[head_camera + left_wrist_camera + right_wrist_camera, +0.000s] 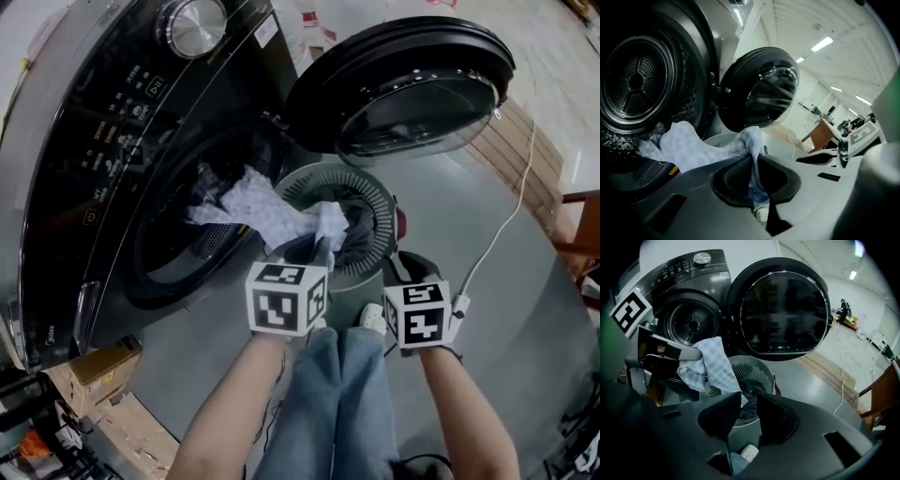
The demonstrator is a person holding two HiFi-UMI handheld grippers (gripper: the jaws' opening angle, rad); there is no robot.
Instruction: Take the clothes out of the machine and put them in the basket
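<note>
- Head view: my left gripper [317, 246] is clamped on a pale checked cloth [267, 211]. The cloth stretches from the open mouth of the machine [84, 141] across to the rim of the basket [382, 192]. The basket stands on the floor under the swung-open door [403, 84], with dark clothes [361, 230] lying in it. My right gripper [405, 272] hovers near the basket's near edge; from up here I can't read its jaws.
- Left gripper view: the jaws are pressed together on a fold of the cloth, which rises from between them and trails left toward the drum [637, 84]. Only this view shows me the drum's perforated back wall and some darker fabric [655, 131] at its lip.
- Right gripper view: these jaws stand spread with nothing between them, and the basket and dark clothes show through the gap. From this side I see the left gripper holding the cloth just above the basket, its loose end hanging at the rim. A white cable [841, 390] lies on the floor at the right.
</note>
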